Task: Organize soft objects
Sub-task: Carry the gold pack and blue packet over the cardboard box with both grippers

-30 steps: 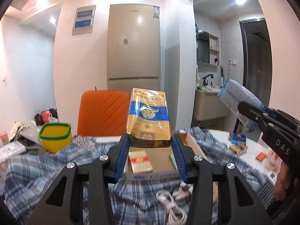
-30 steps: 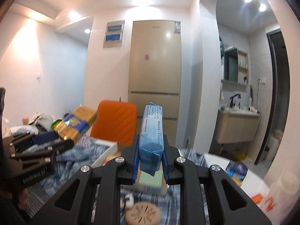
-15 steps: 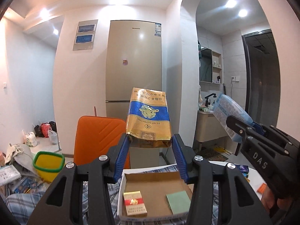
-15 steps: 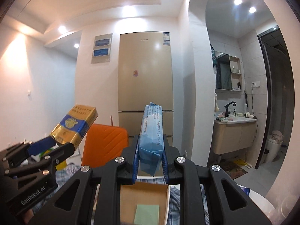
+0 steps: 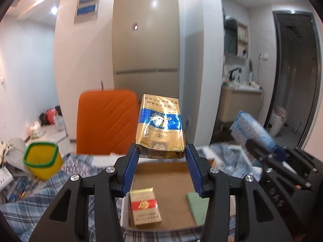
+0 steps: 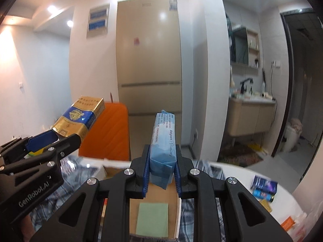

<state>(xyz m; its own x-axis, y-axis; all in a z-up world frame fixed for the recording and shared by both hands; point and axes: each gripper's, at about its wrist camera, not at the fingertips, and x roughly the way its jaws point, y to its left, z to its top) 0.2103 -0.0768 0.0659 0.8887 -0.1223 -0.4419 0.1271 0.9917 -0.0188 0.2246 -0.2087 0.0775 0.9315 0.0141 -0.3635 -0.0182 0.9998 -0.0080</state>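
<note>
My left gripper (image 5: 161,161) is shut on a gold and blue soft pack (image 5: 160,127) and holds it upright above an open cardboard box (image 5: 161,173). The box holds a red and gold pack (image 5: 144,208) and a green pad (image 5: 197,205). My right gripper (image 6: 161,167) is shut on a blue tissue pack (image 6: 163,141) above the same box (image 6: 161,197), over the green pad (image 6: 152,218). The left gripper and its gold pack (image 6: 77,119) show at the left of the right wrist view. The right gripper and tissue pack (image 5: 252,131) show at the right of the left wrist view.
The box lies on a blue plaid cloth (image 5: 26,211). A yellow tub with a green rim (image 5: 41,159) stands at the left. An orange chair back (image 5: 107,121) is behind the box. Small blue packs (image 6: 263,187) lie on the white table at the right. A fridge (image 5: 146,40) stands behind.
Both grippers have tilted down from their raised pose half a second ago, each still shut on its pack. The box and table fill more of the lower view again.
</note>
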